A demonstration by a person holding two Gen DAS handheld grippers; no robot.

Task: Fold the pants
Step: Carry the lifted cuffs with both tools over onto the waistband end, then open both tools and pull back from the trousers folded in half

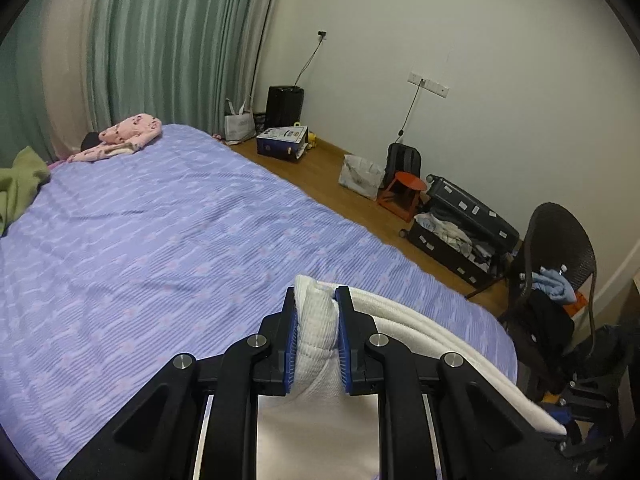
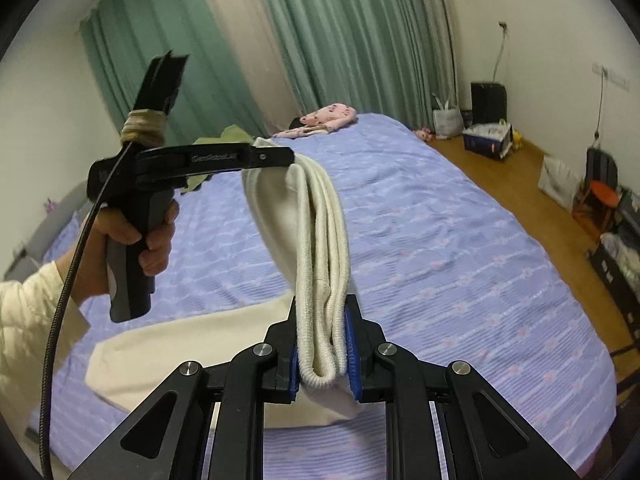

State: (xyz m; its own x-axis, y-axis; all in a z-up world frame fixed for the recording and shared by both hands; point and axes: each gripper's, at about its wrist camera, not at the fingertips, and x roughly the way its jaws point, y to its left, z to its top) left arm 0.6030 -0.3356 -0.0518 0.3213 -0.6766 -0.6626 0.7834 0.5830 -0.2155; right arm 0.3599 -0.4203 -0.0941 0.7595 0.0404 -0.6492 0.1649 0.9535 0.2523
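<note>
White pants held up between two grippers

The right gripper [image 2: 323, 336] clamps a bunched ribbed edge of the white pants [image 2: 320, 216]. The cloth stretches across to the left gripper [image 1: 316, 320], also closed on a gathered fold, gripped by a hand [image 2: 136, 240]. The rest hangs down to the purple bedspread [image 2: 460, 260]. Farther off lie a pink garment [image 2: 320, 120] and green curtains [image 2: 340, 32]

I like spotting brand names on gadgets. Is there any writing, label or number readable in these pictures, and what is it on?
Left gripper: raised lettering along its side arm, too blurred to read for sure.
Blue box on the floor: printed pictures and text, too small to read.
Suitcase: white stickers, nothing legible.
White pants: no label visible.
</note>
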